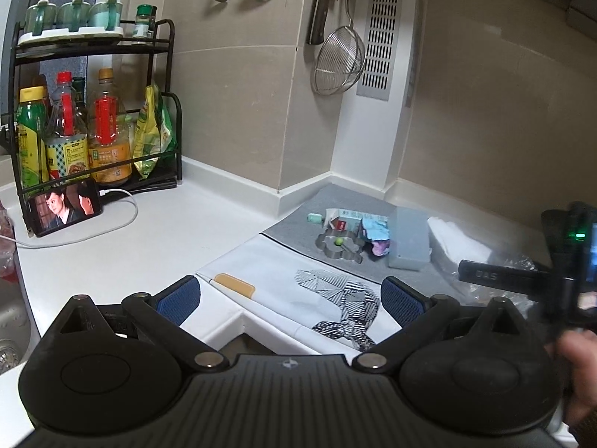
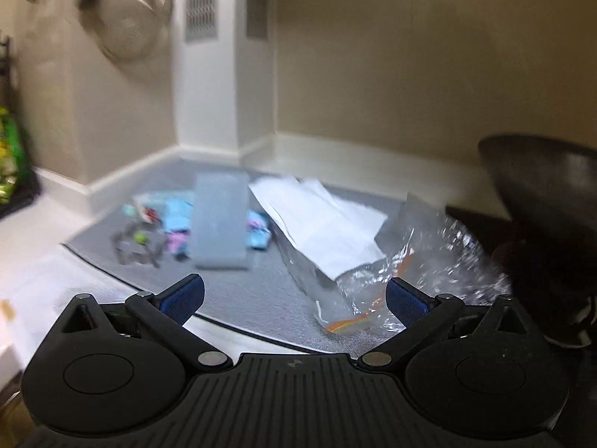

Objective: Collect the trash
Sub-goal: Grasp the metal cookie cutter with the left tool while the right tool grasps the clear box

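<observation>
Trash lies on a grey mat [image 1: 298,224] in the counter corner: crumpled blue and pink wrappers [image 1: 375,233], a small carton [image 1: 341,222], a flower-shaped metal mould [image 1: 337,248] holding a green ball, and white tissue [image 1: 455,240]. A pale blue box [image 1: 408,239] stands among them. My left gripper [image 1: 291,298] is open and empty, held back above the white cloth. My right gripper [image 2: 294,298] is open and empty, above the mat [image 2: 261,291] near a clear plastic bag [image 2: 406,280] and the tissue [image 2: 321,224]. The right view is blurred.
A bottle rack [image 1: 93,112] and a phone [image 1: 65,209] with a cable stand at the left. A strainer [image 1: 337,59] hangs on the wall. A white patterned cloth [image 1: 298,283] and a pen [image 1: 235,285] lie at the front. A black pan [image 2: 544,194] stands at the right.
</observation>
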### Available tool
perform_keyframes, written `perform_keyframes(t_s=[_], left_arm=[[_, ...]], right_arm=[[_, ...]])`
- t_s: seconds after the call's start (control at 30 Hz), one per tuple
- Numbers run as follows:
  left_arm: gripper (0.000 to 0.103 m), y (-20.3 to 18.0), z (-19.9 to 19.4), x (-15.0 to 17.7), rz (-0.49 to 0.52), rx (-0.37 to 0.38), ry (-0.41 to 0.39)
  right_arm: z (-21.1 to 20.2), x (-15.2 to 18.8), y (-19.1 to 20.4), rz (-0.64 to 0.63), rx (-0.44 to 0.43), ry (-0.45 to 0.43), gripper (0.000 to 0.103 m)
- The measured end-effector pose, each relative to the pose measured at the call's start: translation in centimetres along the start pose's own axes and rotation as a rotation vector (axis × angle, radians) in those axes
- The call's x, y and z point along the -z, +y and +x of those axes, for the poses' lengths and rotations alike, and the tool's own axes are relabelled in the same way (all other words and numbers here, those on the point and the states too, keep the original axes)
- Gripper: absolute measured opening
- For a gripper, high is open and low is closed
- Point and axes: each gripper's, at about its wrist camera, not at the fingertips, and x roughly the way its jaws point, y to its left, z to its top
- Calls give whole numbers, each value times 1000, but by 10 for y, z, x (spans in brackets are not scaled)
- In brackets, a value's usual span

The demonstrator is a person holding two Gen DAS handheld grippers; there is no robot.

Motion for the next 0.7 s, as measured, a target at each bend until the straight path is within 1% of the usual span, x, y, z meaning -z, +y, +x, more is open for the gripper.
perform_keyframes(t_s=[0.07, 0.17, 0.23, 0.27, 0.33, 0.43, 0.5, 0.6, 0.7], left_arm=[[103, 1, -6, 1, -6, 13, -10], [103, 3, -9, 1, -12, 24, -19], [103, 3, -4, -1, -12, 25, -6], [103, 3, 1, -2, -8, 21, 6], [103, 3, 12, -5, 4, 16, 22], [103, 3, 37, -11, 16, 14, 50], [103, 1, 62, -17, 19, 19, 73], [103, -4, 109, -28, 19, -3, 92], [103, -6, 161, -39, -10, -26, 148]], right_arm=[[-25, -3, -6, 12, -9, -39, 103], [-64, -1, -19, 63, -45, -124, 103], [-83, 8, -27, 112, -77, -183, 103], [-88, 12, -29, 136, -79, -202, 103], [-82, 16, -29, 139, -88, -183, 103], [-63, 20, -23, 112, -128, -148, 103], [-48, 21, -16, 85, -137, -139, 103], [-17, 18, -3, 39, -169, -122, 103], [19, 14, 13, -7, -166, -112, 103]])
